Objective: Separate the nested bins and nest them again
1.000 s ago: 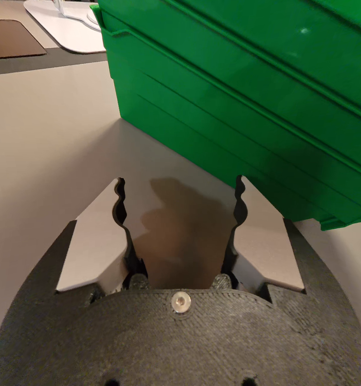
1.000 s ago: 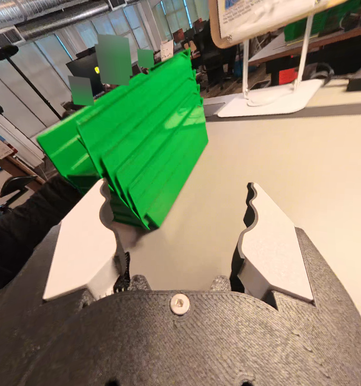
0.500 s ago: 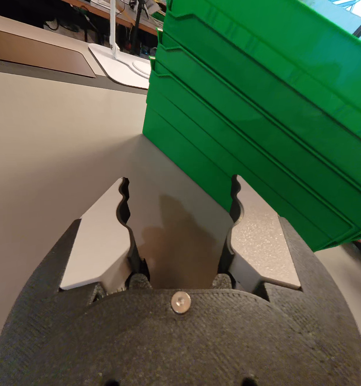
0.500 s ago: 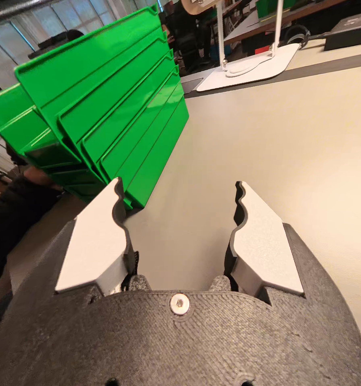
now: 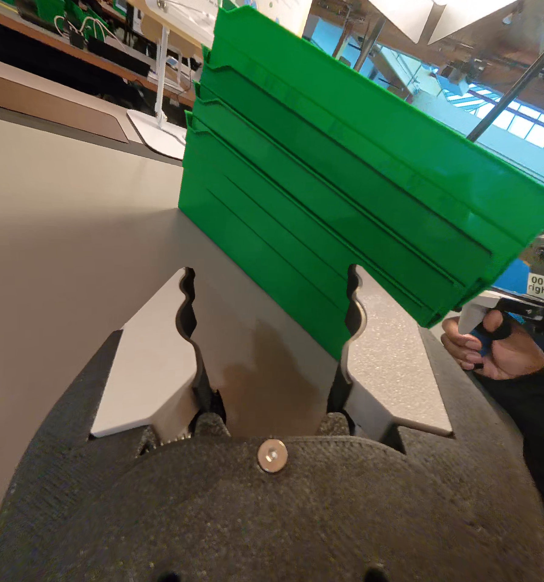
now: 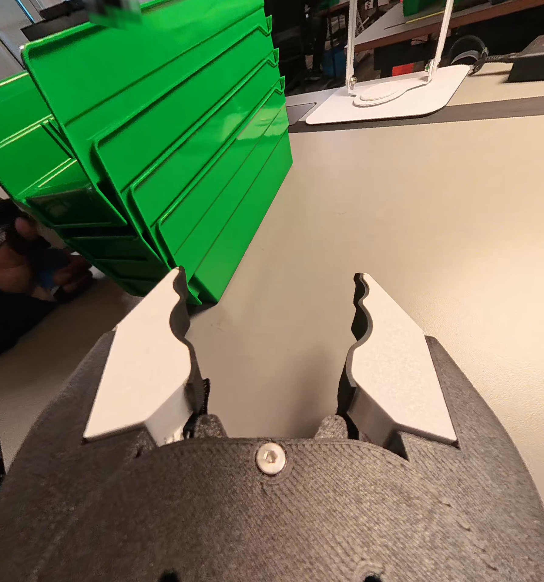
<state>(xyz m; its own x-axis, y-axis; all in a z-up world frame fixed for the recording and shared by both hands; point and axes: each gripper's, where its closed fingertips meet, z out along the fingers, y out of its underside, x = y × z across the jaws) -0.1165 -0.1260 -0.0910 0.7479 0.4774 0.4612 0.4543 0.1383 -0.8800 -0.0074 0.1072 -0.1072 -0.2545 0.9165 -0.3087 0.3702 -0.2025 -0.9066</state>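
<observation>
A stack of several nested green bins (image 5: 327, 176) stands on the beige table (image 5: 59, 252), to the right of centre in the left wrist view. My left gripper (image 5: 270, 269) is open and empty, low over the table beside the stack's long side; its right finger (image 5: 390, 362) overlaps the stack's lower edge. In the right wrist view the stack (image 6: 170, 141) is at the upper left. My right gripper (image 6: 269, 272) is open and empty, with its left fingertip (image 6: 157, 315) in front of the stack's near bottom corner. The right gripper also shows at the far right of the left wrist view (image 5: 541, 283).
A white stand base (image 6: 390, 94) sits at the back of the table, also in the left wrist view (image 5: 157, 132). A brown mat (image 5: 59, 107) lies at the back left. A black box (image 6: 541, 59) is at the far right. A hand (image 6: 28, 261) is left of the stack.
Both views have tilted up and drawn back, so more of the stack shows. The right gripper's fingers have narrowed a little and moved close to the stack's near corner. Nothing was grasped.
</observation>
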